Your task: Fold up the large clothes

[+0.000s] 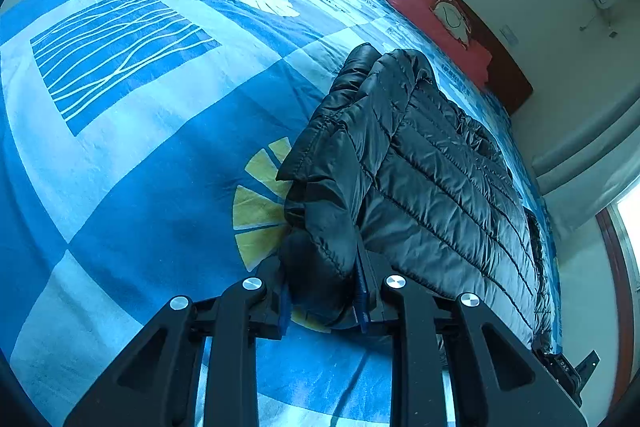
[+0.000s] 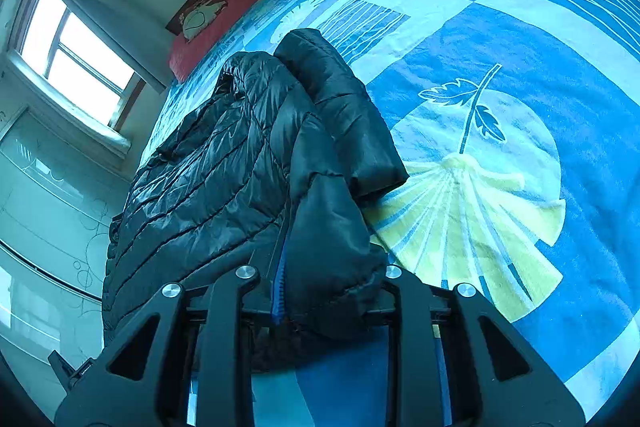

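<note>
The bed (image 1: 132, 163), under a blue patchwork cover with leaf and fan prints, runs out ahead of both tongs and carries everything; at its far end, well beyond the fingertips, a red pillow (image 1: 436, 23) rests against a dark headboard (image 1: 504, 67); a window (image 2: 76, 55) stands up and left of the right tongs in their own view.

The black quilted puffer jacket (image 1: 432, 179) lies on the bed as a long bundle stretching away from both tongs toward the pillow, its sides seemingly already folded in, with a sleeve (image 2: 344, 107) laid along the top; the near end of that bundle, probably the hem, is what both tongs have hold of.

The left tongs (image 1: 324, 287) are clamped on a thick wad of the jacket's near left corner, fabric filling the gap between the blue pads; the right tongs (image 2: 328, 291) likewise hold a bulging fold at the other near corner, though the padding hides the pad faces there, so how firmly they press is hard to tell; the fabric looks pinched rather than loose.

Holding the two near corners at once, with both tongs angled down at the bed, fits lifting this end evenly and carrying it over toward the collar end; a matched grip keeps the slippery, springy layers from sliding apart during the fold.
</note>
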Tool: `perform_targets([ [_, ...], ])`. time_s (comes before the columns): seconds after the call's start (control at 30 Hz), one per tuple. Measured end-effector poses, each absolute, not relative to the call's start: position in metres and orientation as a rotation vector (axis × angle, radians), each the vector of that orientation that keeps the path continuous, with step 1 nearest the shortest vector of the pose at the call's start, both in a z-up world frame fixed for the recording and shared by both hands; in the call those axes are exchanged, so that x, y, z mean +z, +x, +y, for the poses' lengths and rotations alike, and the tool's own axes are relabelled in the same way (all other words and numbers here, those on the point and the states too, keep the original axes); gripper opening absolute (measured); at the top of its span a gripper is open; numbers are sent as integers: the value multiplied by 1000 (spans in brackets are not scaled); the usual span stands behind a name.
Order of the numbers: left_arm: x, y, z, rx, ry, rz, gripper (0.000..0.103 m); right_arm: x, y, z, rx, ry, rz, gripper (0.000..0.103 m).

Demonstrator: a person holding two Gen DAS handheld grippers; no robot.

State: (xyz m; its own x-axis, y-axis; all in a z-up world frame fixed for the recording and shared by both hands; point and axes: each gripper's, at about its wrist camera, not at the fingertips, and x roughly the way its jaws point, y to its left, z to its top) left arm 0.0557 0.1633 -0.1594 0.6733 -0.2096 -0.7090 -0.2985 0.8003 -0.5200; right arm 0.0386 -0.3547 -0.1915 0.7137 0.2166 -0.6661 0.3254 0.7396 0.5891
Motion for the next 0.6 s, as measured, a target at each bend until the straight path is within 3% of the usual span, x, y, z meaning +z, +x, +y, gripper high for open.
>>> perform_targets([
  [0.1, -160, 57, 169, 38, -669, 862, 35, -191, 35, -357, -80, 773, 801, 42],
  [0.23, -156, 52, 176, 27, -638, 872, 56, -188, 22, -361, -98, 751, 815, 56],
  [0.33, -150, 43, 181, 18, -583, 874, 67, -182, 10, -362, -111, 715, 832, 59],
  [0.53, -138, 27, 197, 7, -469, 907, 70, -154, -22, -360, -217, 567, 861, 60],
  [0.57, -135, 25, 201, 12, -448, 908, 70, -146, -26, -358, -246, 520, 854, 60],
  [0.6, -131, 25, 207, 18, -435, 908, 70, -141, -28, -356, -259, 491, 848, 51],
])
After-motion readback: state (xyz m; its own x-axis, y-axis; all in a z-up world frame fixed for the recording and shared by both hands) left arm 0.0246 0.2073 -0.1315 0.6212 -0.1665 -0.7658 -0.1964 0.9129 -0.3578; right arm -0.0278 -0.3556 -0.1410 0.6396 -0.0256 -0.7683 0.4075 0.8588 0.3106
